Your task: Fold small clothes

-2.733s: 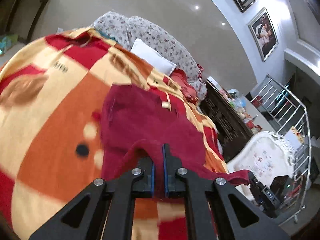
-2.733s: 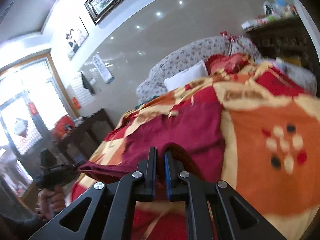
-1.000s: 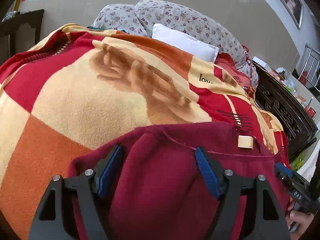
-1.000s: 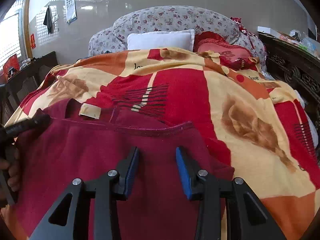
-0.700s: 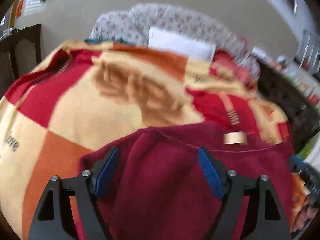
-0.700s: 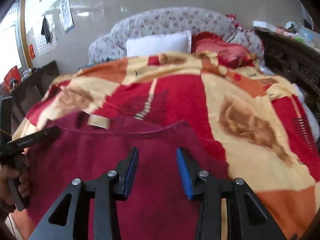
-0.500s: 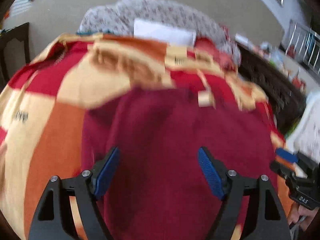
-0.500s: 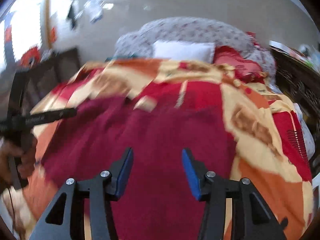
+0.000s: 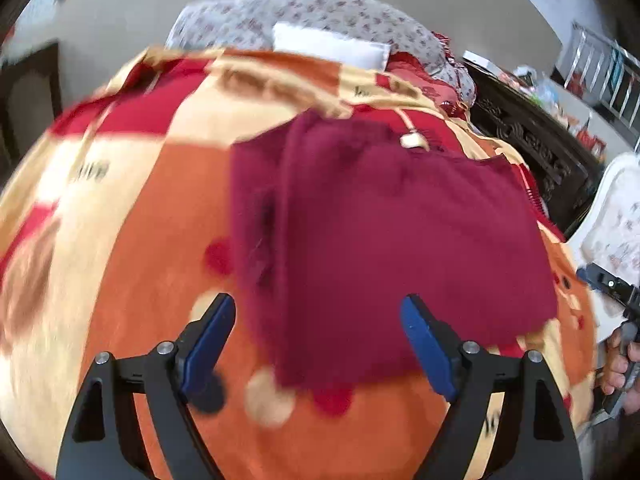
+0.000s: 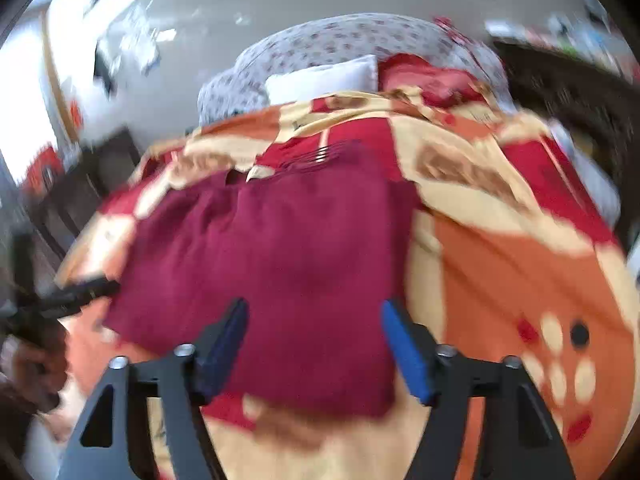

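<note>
A dark red garment (image 9: 384, 240) lies folded flat on the orange, red and cream blanket (image 9: 140, 240); a small cream label (image 9: 414, 141) shows at its far edge. My left gripper (image 9: 318, 340) is open and empty, raised over the garment's near edge. In the right wrist view the same garment (image 10: 280, 272) lies flat and my right gripper (image 10: 314, 344) is open and empty above its near edge. The right gripper also shows at the right edge of the left wrist view (image 9: 612, 284).
A flowered headboard (image 9: 320, 12), a white pillow (image 9: 332, 46) and a red pillow (image 10: 424, 76) are at the far end of the bed. Dark carved furniture (image 9: 532, 148) stands to the right, a dark table (image 10: 80, 184) to the left.
Both grippers let go of the garment after carrying its near edge to the far edge, then opened wide and drew back. The garment now lies folded in half.
</note>
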`<state>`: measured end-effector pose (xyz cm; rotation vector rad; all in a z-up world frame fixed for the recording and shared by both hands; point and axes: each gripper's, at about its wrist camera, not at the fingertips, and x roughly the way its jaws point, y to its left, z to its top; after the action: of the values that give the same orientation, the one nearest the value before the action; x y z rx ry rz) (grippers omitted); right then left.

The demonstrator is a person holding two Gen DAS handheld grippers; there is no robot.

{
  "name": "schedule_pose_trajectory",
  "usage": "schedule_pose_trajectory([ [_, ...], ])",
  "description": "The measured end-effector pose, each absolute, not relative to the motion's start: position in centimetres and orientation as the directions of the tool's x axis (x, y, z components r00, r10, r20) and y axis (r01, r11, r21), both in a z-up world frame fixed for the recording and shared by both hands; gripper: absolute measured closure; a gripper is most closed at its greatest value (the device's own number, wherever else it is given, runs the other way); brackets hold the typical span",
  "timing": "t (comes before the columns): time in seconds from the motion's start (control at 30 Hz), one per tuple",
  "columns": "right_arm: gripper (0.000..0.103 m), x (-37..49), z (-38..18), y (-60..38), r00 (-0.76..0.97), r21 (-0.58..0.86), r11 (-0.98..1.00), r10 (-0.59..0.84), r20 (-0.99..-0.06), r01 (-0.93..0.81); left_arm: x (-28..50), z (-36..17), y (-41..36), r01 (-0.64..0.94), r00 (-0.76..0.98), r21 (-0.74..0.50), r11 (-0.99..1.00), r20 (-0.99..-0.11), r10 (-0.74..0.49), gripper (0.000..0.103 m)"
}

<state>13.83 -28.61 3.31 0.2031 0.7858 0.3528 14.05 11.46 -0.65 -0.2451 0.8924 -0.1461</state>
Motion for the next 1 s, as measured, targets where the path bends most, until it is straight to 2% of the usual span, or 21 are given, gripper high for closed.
schedule_pose_trajectory([
  [0.03,0.024,13.1,3.0,-29.8,0.637,0.382,0.898,0.427,-0.642,-0.217,13.5,-1.2,12.3,0.013,0.599,-0.308,0.951,-0.759,-0.254,0.019],
  [0.1,0.024,12.2,1.0,-33.3,0.577,0.628,0.767,0.573,-0.582,-0.129,12.5,-2.3,13.5,-0.011,0.561,-0.391,0.920,-0.764,-0.318,0.019],
  [0.17,0.022,12.0,-1.1,-34.5,0.538,0.744,0.665,0.652,-0.534,-0.066,11.8,-3.2,13.9,-0.024,0.529,-0.453,0.891,-0.762,-0.373,0.019],
  [0.23,0.022,12.0,-2.9,-33.8,0.480,0.794,0.606,0.712,-0.512,-0.052,11.4,-4.1,13.8,-0.032,0.508,-0.499,0.866,-0.755,-0.415,0.019],
  [0.33,0.022,12.4,-4.7,-32.6,0.452,0.774,0.633,0.695,-0.560,-0.015,11.3,-4.8,12.8,-0.016,0.496,-0.493,0.870,-0.759,-0.422,0.019],
  [0.43,0.022,13.7,-6.4,-32.8,0.475,0.840,0.542,0.734,-0.486,0.023,12.1,-4.9,12.4,0.002,0.500,-0.528,0.849,-0.735,-0.458,0.015],
  [0.6,0.023,14.4,-6.8,-32.4,0.521,0.849,0.528,0.726,-0.449,-0.005,13.8,-5.5,13.3,-0.020,0.507,-0.656,0.754,-0.657,-0.558,0.011],
  [0.7,0.025,12.7,-6.8,-32.2,0.534,0.803,0.586,0.716,-0.450,-0.109,14.8,-6.1,14.5,-0.069,0.515,-0.743,0.666,-0.598,-0.614,0.011],
  [0.83,0.025,11.7,-7.0,-32.3,0.559,0.794,0.587,0.717,-0.416,-0.161,15.9,-6.1,14.2,-0.094,0.503,-0.770,0.631,-0.584,-0.637,0.011],
  [1.0,0.026,11.8,-7.6,-32.8,0.560,0.808,0.562,0.733,-0.387,-0.177,15.2,-6.0,13.7,-0.076,0.490,-0.825,0.560,-0.520,-0.700,0.012],
])
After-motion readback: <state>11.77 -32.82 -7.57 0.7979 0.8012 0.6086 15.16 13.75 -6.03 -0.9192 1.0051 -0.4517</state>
